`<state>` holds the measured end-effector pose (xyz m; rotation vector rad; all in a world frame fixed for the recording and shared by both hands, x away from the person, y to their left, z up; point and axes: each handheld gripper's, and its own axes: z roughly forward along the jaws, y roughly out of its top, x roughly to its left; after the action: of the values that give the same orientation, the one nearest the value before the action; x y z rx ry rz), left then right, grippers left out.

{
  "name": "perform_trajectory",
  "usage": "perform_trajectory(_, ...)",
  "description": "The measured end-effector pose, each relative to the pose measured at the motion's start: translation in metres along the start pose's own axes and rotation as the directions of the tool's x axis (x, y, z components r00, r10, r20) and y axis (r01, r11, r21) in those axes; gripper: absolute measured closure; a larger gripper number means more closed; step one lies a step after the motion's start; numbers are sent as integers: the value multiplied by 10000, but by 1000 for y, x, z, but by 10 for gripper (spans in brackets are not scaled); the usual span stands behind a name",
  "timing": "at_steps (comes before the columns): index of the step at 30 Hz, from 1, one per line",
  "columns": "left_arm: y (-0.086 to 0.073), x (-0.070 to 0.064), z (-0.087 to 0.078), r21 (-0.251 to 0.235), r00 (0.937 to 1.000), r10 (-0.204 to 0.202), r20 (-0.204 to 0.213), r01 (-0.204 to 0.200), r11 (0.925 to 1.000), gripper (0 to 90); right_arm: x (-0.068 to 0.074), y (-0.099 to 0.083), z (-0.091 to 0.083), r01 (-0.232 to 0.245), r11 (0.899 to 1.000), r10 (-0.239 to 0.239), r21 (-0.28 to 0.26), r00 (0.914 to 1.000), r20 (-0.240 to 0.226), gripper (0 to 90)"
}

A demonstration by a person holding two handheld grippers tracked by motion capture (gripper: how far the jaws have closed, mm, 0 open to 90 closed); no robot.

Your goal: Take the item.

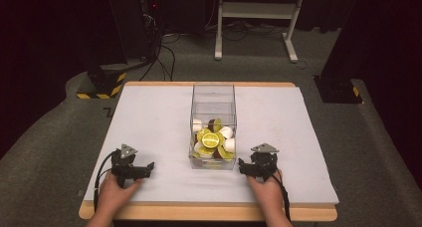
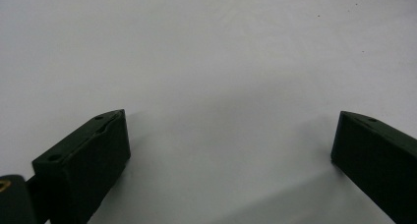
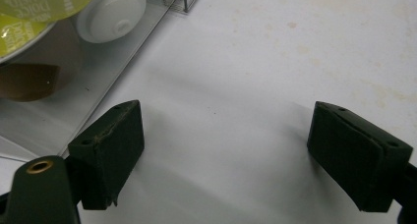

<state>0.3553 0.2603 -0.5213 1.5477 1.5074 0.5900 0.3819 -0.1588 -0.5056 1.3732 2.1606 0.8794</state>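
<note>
We see one obstacle on the white table (image 1: pixel 149 117): the clear box (image 1: pixel 213 95), standing mid-table and open at the top, its lower part piled with capsules (image 1: pixel 213 140) while the upper part stays free. To its left and right the white surface lies bare out to the edges, so we find wide passage on both sides. The left gripper (image 2: pixel 231 140) has bare surface between its spread jaws. The right gripper (image 3: pixel 226 135) (jaws also wide apart) sits just beside the box's near right wall, which bounds its room toward the centre.
</note>
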Motion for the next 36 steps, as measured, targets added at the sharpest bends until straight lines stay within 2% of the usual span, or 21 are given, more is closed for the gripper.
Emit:
perform_trajectory(24, 0, 0, 0, 2, 10000, -29, 5, 29, 10000, 14, -1, 0, 1, -100, 9999, 101, 28, 9999, -105, 135)
perform_trajectory(30, 0, 0, 0, 0, 10000, -30, 6, 30, 10000, 14, 0, 1, 0, 40, 10000, -40, 32, 10000, -62, 147)
perform_trajectory(33, 0, 0, 0, 47, 10000, 42, 0, -42, 10000, 14, 0, 2, -1, 163, 9998, -162, 81, 9997, -156, 152)
perform_trajectory(36, 0, 0, 0, 48, 10000, 43, 3, -43, 10000, 14, -2, 2, -8, -57, 9999, 52, -148, 9993, -365, 148)
